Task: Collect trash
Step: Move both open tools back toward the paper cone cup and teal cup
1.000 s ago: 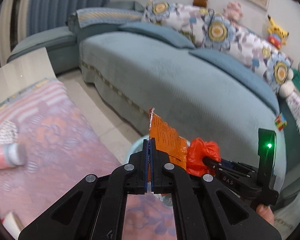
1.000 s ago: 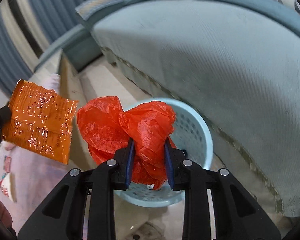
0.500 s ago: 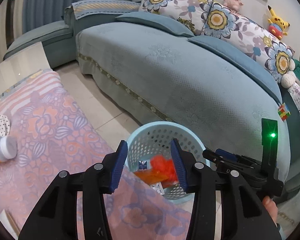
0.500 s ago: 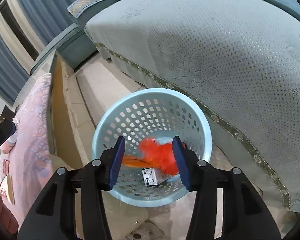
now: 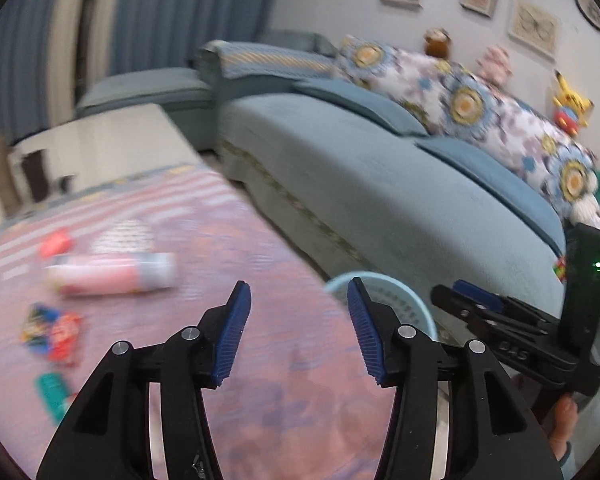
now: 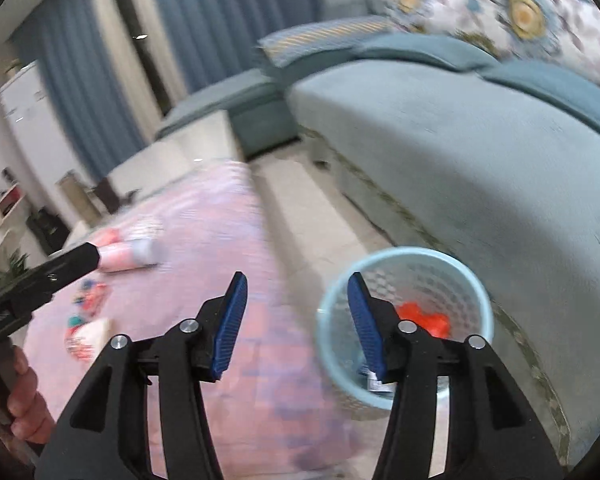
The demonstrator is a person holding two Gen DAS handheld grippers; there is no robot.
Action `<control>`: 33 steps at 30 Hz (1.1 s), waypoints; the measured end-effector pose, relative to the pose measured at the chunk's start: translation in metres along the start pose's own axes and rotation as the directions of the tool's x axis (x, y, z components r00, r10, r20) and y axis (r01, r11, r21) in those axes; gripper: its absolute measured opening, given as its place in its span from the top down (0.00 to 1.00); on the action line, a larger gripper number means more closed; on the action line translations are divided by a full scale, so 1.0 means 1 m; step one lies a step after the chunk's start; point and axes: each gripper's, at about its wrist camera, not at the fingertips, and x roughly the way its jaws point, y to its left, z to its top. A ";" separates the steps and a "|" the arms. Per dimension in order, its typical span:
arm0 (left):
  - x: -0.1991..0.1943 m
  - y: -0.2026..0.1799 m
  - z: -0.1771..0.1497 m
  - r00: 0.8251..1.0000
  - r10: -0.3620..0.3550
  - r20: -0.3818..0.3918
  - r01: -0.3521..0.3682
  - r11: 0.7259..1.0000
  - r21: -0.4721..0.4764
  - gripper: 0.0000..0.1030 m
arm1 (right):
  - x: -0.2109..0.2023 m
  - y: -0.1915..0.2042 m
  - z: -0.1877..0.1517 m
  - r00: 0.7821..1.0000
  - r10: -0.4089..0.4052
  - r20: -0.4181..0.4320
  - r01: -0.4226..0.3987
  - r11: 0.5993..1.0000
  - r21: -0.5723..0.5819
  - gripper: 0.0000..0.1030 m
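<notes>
**Two pieces dropped in the basket, tongs turned back to the table**

Both tongs had let go of their loads a moment earlier: the orange wrapper that the left one carried and the crumpled red bag that the right one carried were no longer between the blue pads. The left tongs (image 5: pixel 296 332) stood about half open and were widening, with nothing between the jaws. The right tongs (image 6: pixel 294 324) were the same, half open, widening and empty.

The pale blue basket (image 6: pixel 466 268) stood on the floor on the right, between the table and the sofa (image 5: pixel 400 184). The red bag (image 6: pixel 422 320) lay inside it beside a small white scrap; the orange wrapper could not be made out in the blur.

Where the views had looked down into the basket half a second before, both now swung left toward the table with the pink flowered cloth (image 5: pixel 228 248). More rubbish waited there: a pink bottle (image 5: pixel 112 274) lying on its side at the far left, a small red packet (image 5: pixel 56 242) beyond it, and a cluster of coloured wrappers (image 5: pixel 54 330) nearer the left edge.

That delivery looked complete, and the task only partly done. The next step was likely another pick from the cloth, though which item each hand would take could not be told.
</notes>
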 end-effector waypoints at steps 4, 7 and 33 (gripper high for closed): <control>-0.047 0.052 -0.010 0.994 0.096 0.049 -0.091 0.992 -0.089 0.53 | 0.002 0.056 -0.001 0.997 0.079 -0.017 -0.080 0.994 -0.068 0.47; -0.082 0.088 -0.024 0.968 0.235 0.083 -0.223 0.966 -0.134 0.52 | 0.011 0.099 -0.006 0.991 0.122 -0.052 -0.127 0.985 -0.119 0.39; -0.076 0.224 -0.102 0.966 0.248 -0.067 -0.253 0.872 -0.418 0.44 | 0.134 0.251 -0.084 0.885 0.155 -0.440 -0.271 0.938 -0.216 0.19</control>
